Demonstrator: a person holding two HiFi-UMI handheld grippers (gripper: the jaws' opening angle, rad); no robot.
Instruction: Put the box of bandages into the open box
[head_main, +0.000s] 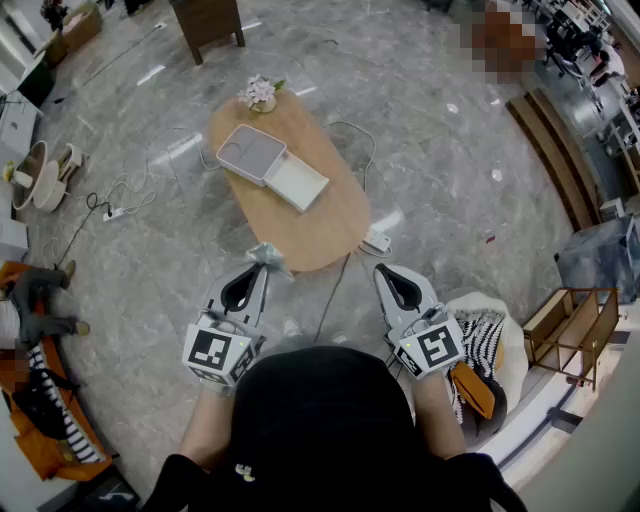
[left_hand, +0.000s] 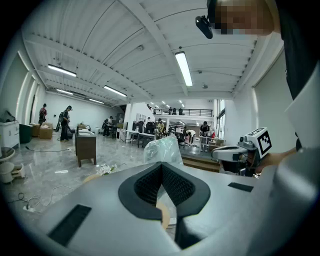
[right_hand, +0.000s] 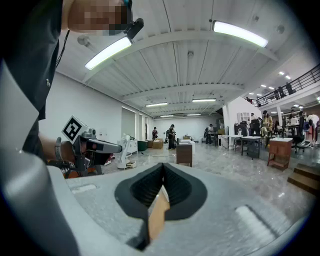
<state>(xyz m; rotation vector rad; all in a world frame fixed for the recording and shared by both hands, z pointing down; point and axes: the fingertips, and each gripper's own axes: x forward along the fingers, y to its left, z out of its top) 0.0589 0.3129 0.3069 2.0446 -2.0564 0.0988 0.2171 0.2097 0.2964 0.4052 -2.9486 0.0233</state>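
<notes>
Closest of all is the person's head, dark and low in the head view, with both tools held out ahead of it. At the left, the left gripper has its jaws pressed together on a crinkled clear plastic packet, which sticks up past the tips; I take this to be the bandages in their wrapping (no print is legible, so that is a judgement). Well ahead, on the oval wooden table, lies the open box, its tray toward the flowers and its flat lid folded out toward the person. To do this step well, carry the packet forward at an even height, stop above the tray rather than the lid, go down low, and only then part the jaws, since thin plastic may cling or drift. At the right, the right gripper is closed on nothing and could steady the box's rim.
</notes>
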